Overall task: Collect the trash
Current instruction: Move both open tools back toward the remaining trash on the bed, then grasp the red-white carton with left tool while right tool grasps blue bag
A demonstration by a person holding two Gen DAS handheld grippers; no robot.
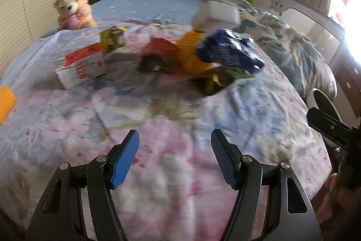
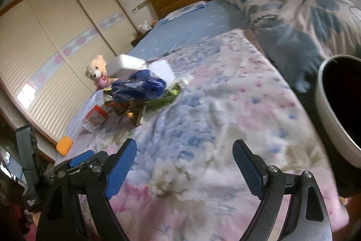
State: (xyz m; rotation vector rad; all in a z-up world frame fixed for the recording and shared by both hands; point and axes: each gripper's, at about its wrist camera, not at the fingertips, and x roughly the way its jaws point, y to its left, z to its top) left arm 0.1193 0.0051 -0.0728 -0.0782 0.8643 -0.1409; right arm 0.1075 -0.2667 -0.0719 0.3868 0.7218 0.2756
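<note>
Nearest, the left gripper [image 1: 174, 158] is hanging over the flowered bedspread [image 1: 158, 168] with its blue pads spread and nothing between them. The right gripper [image 2: 185, 166] is doing likewise, its jaws gaping wide and empty, beside the white bin [image 2: 331, 119] standing at the bed's right edge.

The trash is lying farther up the bed, well apart from both grippers: a white and red carton [image 1: 82, 68] on the left, orange packaging [image 1: 191, 53] and a blue crumpled bag [image 1: 227, 50] in the middle heap, and a white box [image 1: 216, 14] behind. An orange ridged piece [image 1: 6, 102] is sitting at the near left edge.

The step looks like a reach toward the heap. It would go best by taking one loose piece at a time, pinching crinkled edges rather than flat faces.

Red digits are showing on the carton, too blurred to read. Far off, a teddy bear [image 1: 73, 8] is sitting.
</note>
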